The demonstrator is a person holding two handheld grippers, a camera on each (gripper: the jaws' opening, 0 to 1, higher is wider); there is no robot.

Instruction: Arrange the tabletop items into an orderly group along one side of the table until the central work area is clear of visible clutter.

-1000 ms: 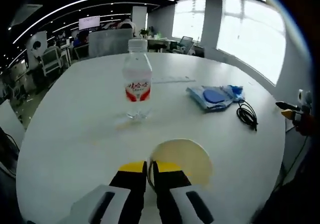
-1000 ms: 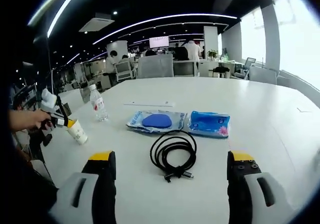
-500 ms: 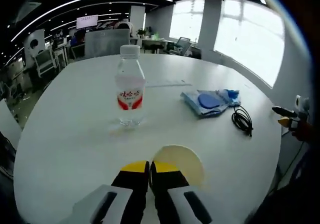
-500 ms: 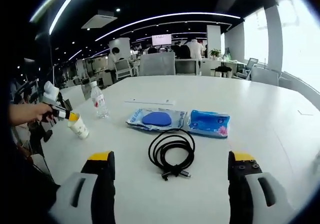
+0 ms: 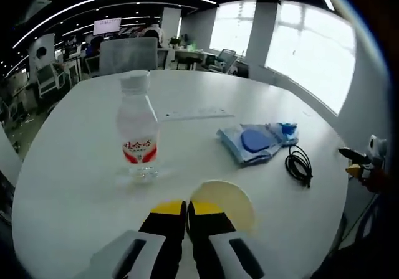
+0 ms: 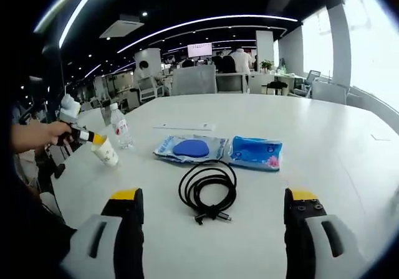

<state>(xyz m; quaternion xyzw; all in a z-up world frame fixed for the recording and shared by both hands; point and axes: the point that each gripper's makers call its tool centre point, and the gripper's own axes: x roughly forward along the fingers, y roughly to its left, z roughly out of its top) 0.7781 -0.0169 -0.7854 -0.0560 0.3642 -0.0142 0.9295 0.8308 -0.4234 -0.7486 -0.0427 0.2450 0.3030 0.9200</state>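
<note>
Your left gripper [image 5: 186,209] pinches the paper cup's [image 5: 224,202] rim, the cup tilted, mouth toward you. Just beyond stands the upright water bottle [image 5: 138,134]. Your right gripper [image 6: 212,203] is wide open and empty; the coiled black cable [image 6: 207,189] lies ahead, two blue packets [image 6: 220,150] behind it.

Open-plan office behind the bench [image 6: 324,136]: grey chair [image 5: 128,55] at its far edge, wall screen [image 6: 198,50] beyond, bright windows [image 5: 305,48] to one side, curved ceiling light strips [image 6: 199,22] overhead.
</note>
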